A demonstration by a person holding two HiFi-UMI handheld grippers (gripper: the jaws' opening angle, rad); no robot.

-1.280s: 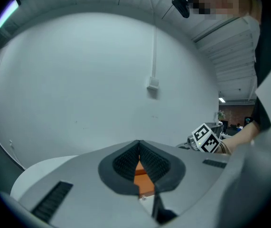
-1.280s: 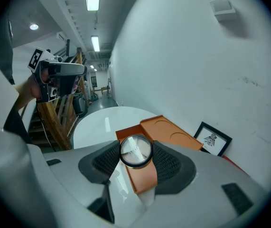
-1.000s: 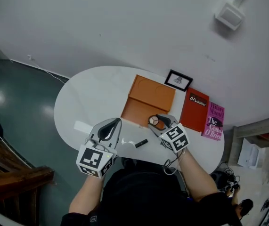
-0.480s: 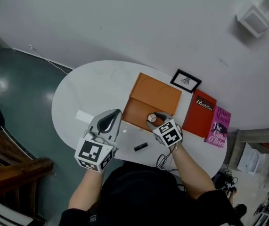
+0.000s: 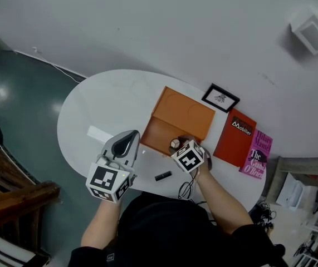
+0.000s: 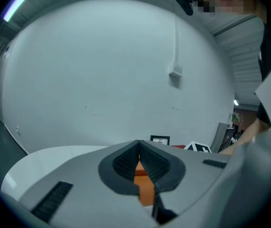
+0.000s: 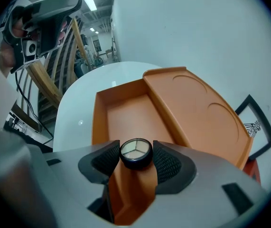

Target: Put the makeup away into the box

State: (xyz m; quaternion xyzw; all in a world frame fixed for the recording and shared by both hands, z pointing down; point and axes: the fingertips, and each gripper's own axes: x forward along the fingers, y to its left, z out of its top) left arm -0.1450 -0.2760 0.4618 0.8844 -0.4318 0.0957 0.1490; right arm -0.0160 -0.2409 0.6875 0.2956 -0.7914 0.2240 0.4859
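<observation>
An orange box (image 5: pixel 160 133) lies open on the white oval table (image 5: pixel 92 113), its lid (image 5: pixel 184 114) folded back. My right gripper (image 5: pixel 176 144) is shut on a small round black compact (image 7: pixel 135 153) with a clear three-part top, held just over the near end of the box's tray (image 7: pixel 126 115). The compact (image 5: pixel 175 144) shows at the box's near right corner in the head view. A black makeup stick (image 5: pixel 162 176) lies on the table near the front edge. My left gripper (image 5: pixel 126 141) hovers left of the box, shut and holding nothing; the orange box (image 6: pixel 142 175) shows beyond its jaws.
A white card (image 5: pixel 99 133) lies on the table's left part. A framed picture (image 5: pixel 220 98) stands behind the lid. A red book (image 5: pixel 235 140) and a pink book (image 5: pixel 255 154) lie at the right. A grey wall runs behind the table.
My right gripper has carried the compact left and down, tilting steeply over the box's near end. The left gripper has drifted a little left and lower, still shut.
</observation>
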